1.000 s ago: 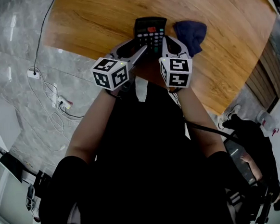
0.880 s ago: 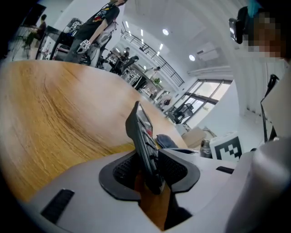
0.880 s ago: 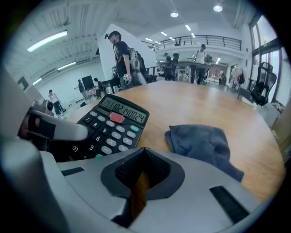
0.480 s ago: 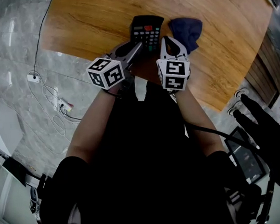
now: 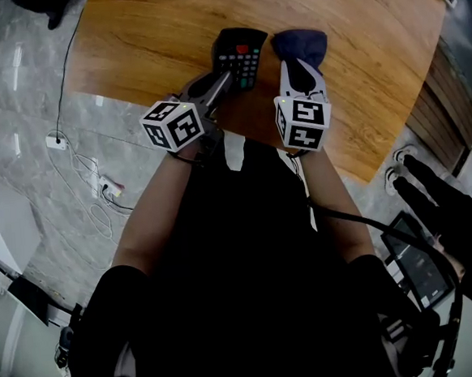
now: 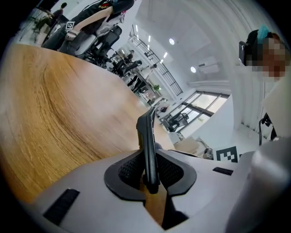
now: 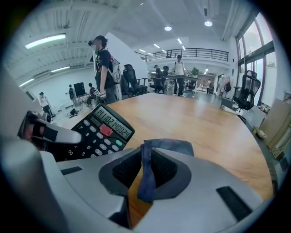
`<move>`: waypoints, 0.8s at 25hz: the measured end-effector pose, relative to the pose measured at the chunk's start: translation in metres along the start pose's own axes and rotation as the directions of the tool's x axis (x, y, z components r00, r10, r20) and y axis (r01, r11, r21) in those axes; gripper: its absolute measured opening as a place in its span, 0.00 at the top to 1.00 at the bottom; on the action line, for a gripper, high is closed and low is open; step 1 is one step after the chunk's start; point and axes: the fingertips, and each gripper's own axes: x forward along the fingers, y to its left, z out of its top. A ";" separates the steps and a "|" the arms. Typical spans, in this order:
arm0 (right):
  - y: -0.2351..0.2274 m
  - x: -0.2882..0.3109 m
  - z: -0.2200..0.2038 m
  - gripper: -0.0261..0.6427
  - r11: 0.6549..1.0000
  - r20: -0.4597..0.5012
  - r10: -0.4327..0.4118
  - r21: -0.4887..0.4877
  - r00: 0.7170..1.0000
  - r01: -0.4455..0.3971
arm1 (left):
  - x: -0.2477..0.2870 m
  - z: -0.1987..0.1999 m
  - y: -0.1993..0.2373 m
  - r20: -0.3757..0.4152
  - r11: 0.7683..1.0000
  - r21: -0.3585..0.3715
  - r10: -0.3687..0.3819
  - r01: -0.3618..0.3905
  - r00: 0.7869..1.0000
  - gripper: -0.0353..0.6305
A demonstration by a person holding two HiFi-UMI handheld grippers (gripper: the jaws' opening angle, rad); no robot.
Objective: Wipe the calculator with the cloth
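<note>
A: Item one?
B: Black plastic desk calculator (image 5: 240,53), top centre, over the wooden table (image 5: 143,36); left gripper (image 6: 150,170) closing on its edge.
A: Item two?
B: Dark blue fabric cloth (image 7: 166,146), right of it, clamped in the right gripper (image 7: 144,175).

Black calculator (image 5: 240,55), red key, digits showing; dark blue cloth (image 5: 299,44) bunched just beside it.

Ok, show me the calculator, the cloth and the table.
calculator (image 7: 93,139), right gripper view, on its keypad.
cloth (image 5: 302,44), head view, on its bunched blue top.
table (image 5: 151,36), head view, on bare wood.
</note>
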 end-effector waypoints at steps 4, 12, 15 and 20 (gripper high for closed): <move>-0.019 0.001 -0.012 0.79 1.000 -0.048 -0.003 0.024 0.999 0.004 | 0.000 -0.001 0.000 0.004 1.000 -0.011 0.003 -0.003 1.000 0.84; -0.042 0.020 -0.037 0.77 0.996 -0.178 -0.079 -0.048 0.981 0.072 | 0.000 0.001 -0.004 0.014 0.999 -0.031 0.008 -0.008 1.000 0.84; -0.037 0.020 -0.036 0.77 0.992 -0.182 -0.100 -0.093 0.978 0.084 | -0.005 0.002 -0.004 0.022 0.999 -0.040 0.011 -0.010 1.000 0.84; -0.041 0.016 -0.032 0.87 0.995 -0.160 -0.087 -0.059 0.983 0.078 | -0.005 0.006 -0.006 0.041 0.998 -0.057 0.005 -0.003 0.999 0.84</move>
